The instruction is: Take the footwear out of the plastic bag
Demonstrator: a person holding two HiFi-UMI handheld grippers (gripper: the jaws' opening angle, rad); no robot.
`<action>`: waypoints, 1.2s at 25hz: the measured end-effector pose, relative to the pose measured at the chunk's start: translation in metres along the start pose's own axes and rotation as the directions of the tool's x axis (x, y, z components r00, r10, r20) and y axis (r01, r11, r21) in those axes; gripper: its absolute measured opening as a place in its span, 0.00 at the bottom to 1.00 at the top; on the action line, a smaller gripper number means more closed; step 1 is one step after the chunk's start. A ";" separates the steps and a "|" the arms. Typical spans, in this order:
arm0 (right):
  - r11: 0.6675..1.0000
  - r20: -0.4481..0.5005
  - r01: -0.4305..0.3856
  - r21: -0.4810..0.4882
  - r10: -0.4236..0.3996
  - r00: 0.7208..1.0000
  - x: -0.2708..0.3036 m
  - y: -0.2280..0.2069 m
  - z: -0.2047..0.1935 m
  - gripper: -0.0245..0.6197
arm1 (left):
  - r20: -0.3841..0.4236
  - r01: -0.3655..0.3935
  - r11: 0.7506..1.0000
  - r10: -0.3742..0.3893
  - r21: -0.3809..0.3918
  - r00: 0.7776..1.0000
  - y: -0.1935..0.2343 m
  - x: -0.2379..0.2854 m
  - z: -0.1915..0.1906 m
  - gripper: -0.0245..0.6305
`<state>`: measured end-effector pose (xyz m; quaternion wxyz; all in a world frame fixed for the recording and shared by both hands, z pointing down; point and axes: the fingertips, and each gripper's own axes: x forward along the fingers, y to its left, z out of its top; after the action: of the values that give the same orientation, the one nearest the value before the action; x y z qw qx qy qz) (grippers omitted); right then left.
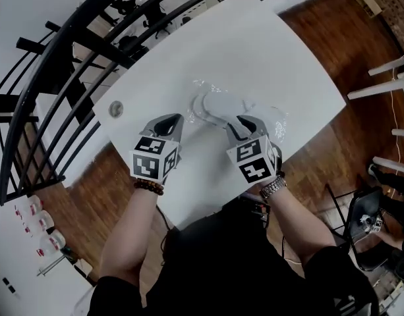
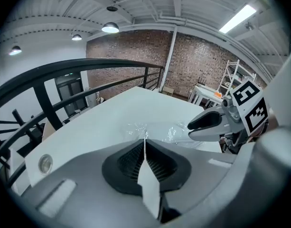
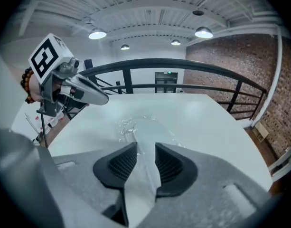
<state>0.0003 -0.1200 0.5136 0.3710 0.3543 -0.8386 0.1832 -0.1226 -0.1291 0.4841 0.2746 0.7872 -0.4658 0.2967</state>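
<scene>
Light, soft white slipper (image 1: 218,105) inside slippery plastic bag (image 1: 271,120). Left gripper (image 1: 176,119) fingers pinch film. Right gripper (image 1: 236,121) fingers released, straddling its heel.

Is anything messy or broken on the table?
Nothing looks spilled or broken. The plastic bag lies crumpled on the table, but that is just wrinkly film, with the white footwear inside it.

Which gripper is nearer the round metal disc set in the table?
Left. The left gripper sits close beside the disc; the right gripper is farther off, over the plastic bag.
</scene>
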 end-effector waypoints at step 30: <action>0.992 -0.173 -0.053 -0.116 0.033 0.984 0.002 -0.037 -0.036 0.20 | -0.241 0.121 0.993 -0.118 -0.003 0.963 0.007 0.039 -0.039 0.14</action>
<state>0.0445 -0.1253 0.5403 0.4582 0.2960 -0.8206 0.1701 -0.1219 -0.1270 0.5401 0.3418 0.7737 -0.3790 0.3754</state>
